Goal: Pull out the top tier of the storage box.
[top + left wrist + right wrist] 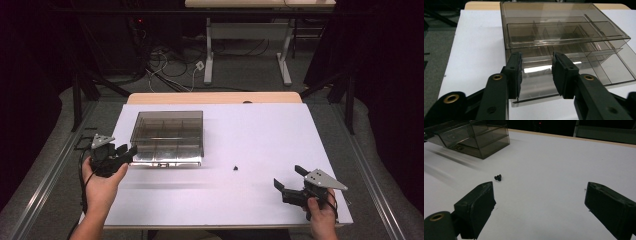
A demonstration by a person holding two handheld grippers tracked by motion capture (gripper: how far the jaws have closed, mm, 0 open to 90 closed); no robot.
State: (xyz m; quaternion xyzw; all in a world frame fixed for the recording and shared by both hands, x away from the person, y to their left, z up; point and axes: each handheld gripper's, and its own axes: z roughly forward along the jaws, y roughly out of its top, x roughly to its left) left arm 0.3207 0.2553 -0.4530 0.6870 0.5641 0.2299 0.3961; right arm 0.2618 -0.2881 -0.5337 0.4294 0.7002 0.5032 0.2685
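A smoky clear compartment box (167,135) stands on the left half of the white table top (265,130). My left gripper (131,150) is at the box's near left corner. In the left gripper view its jaws (536,72) stand apart, with the box's (564,30) protruding lower tray edge between them and no pad pressing on it. A small black screw (235,168) lies alone near the table's middle. My right gripper (287,176) rests at the near right, jaws wide open (539,192) and empty, pointing toward the screw (498,177) and the box (474,137).
The wooden table edge (215,97) shows beyond the white sheet. Behind it on the floor are cables (170,70) and the legs of another table (209,55). Metal rails (50,170) run along both sides of the table.
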